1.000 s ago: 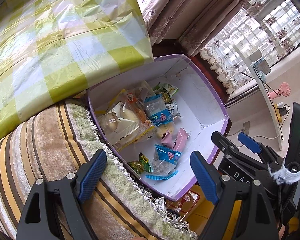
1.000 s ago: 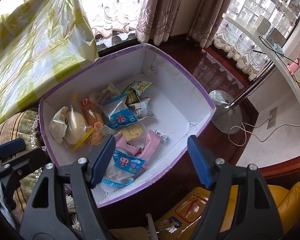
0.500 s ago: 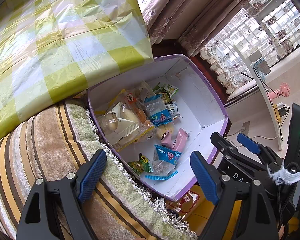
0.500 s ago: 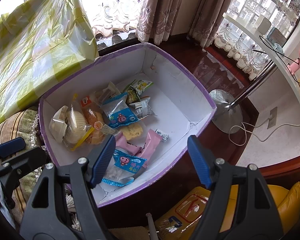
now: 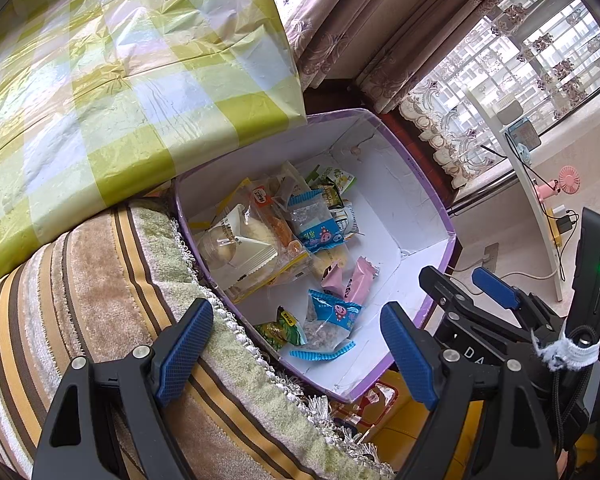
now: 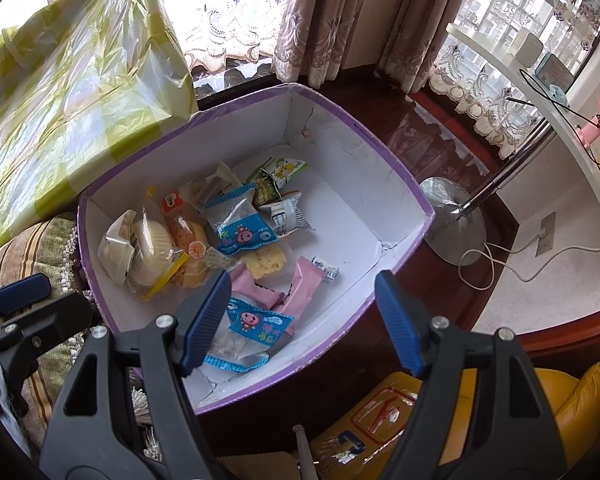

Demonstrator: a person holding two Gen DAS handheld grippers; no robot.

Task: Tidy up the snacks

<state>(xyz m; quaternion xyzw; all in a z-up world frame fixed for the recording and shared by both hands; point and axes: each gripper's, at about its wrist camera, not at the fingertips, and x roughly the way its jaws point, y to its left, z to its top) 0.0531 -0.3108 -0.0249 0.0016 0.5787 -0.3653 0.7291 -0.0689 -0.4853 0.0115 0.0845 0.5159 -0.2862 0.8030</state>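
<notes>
Checked plastic sheet [image 5: 112, 92] covered the bench-like surface at upper left; striped fringed cushion [image 5: 100, 300] below it

Purple-rimmed box [image 6: 384, 168], white inside, sat against the cushion's edge, its far right half bare

Snacks heaped in the box's left and near parts: clear bag with a round pastry [image 6: 148, 244], blue-and-clear packet with cartoon face [image 6: 240, 228], a second like it [image 6: 252, 328] at the near wall, two pink bars [image 6: 300, 284], small green sachets [image 6: 278, 170] toward the far side

Left tongs [image 5: 296, 344] stood wide apart, nothing between them; hovering above the cushion edge and the box's near corner

Right tongs [image 6: 300, 320] likewise wide apart and empty, poised over the box's near wall

Key relation: the near blue packet lay just below and ahead of the right tongs, partly behind their left pad, long axis running roughly along the near wall; pink bars just beyond it. Right hand judged the nearer for a first pick; left tongs sat more over the cushion

Against the frames of a second and half a second before: no change seen. Both tongs same spread, same place; no snack shifted
</notes>
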